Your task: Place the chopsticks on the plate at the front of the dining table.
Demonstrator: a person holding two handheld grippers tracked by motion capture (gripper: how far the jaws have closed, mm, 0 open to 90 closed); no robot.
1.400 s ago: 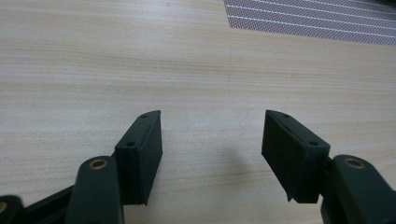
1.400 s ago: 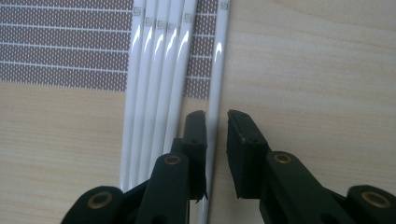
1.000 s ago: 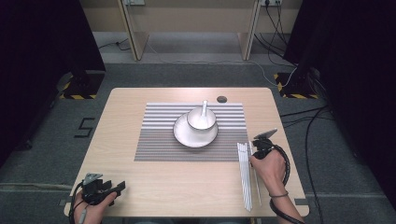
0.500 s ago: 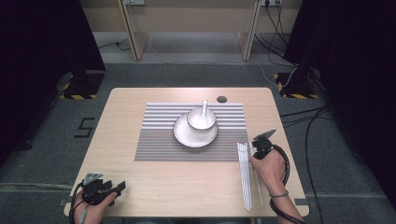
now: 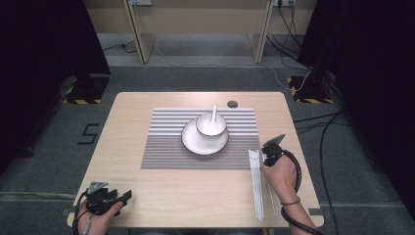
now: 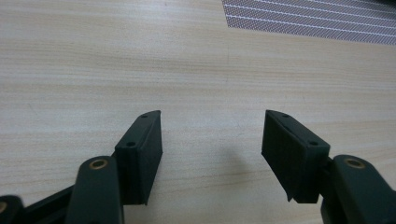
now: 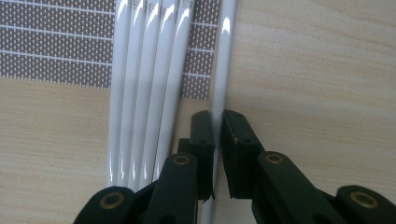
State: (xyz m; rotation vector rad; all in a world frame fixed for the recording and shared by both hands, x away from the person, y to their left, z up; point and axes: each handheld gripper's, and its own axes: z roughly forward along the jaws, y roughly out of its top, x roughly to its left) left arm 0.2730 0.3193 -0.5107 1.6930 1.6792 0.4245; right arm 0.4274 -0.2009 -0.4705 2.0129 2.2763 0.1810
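Note:
Several white chopsticks [image 7: 149, 70] lie side by side at the right end of the striped placemat [image 7: 46, 42]. One more chopstick [image 7: 223, 60] lies just to their right, apart from them. My right gripper [image 7: 217, 121] is shut on this single chopstick; its jaws have just been closing with the stick between them. From above, the right gripper [image 5: 268, 155] sits at the far end of the chopstick row [image 5: 255, 181]. My left gripper [image 6: 212, 135] stands open over bare wood, nothing between its jaws, at the table's front left corner [image 5: 125, 196].
A white bowl [image 5: 211, 125] with a white spoon [image 5: 214, 113] in it stands on a white plate [image 5: 195, 142] in the middle of the placemat [image 5: 166, 147]. A small dark round inset [image 5: 232, 104] sits near the table's far edge.

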